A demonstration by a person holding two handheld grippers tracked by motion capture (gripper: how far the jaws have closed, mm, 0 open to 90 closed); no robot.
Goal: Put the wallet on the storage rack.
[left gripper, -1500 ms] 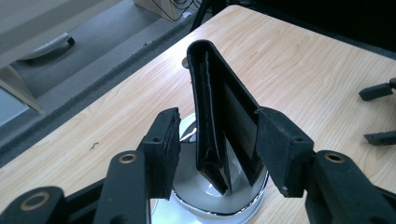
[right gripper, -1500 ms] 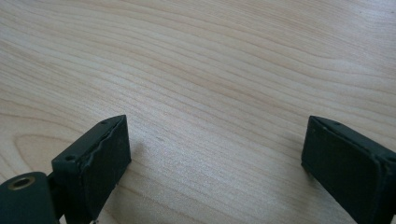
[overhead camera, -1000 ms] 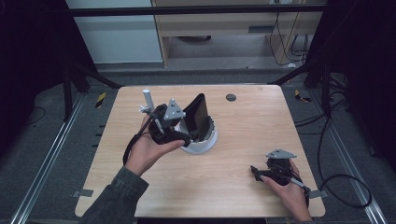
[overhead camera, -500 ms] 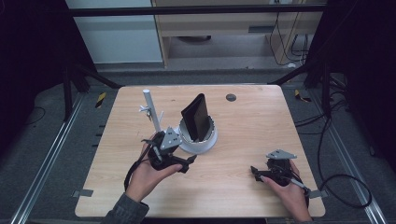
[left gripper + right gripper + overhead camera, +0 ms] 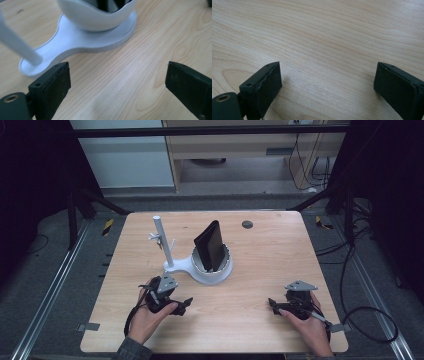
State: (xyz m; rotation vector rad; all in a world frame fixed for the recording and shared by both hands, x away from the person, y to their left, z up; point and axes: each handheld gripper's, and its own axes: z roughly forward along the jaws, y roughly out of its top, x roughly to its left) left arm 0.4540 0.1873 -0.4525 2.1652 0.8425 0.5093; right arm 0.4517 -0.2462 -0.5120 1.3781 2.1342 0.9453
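A: What sits nearest the near edge of the counter [image 5: 260, 270]?
B: Both tools. The left tool [image 5: 186, 302] rests low by the near-left corner, jaws spread wide after just opening, with bare wood between them. The right tool [image 5: 270, 303] lies near the near-right corner, jaws also wide, gripping nothing.
A: And the wallet [image 5: 210, 246]?
B: Farther in, about mid-counter. It stands upright in the cup of the white stand [image 5: 186, 265], beyond the left tool and a little toward the right edge, clear of the jaws.
A: How close is the stand?
B: In the left gripper view its base [image 5: 75, 42] lies just beyond the left tool's tips, not touching. Its post [image 5: 163, 240] rises on the left side.
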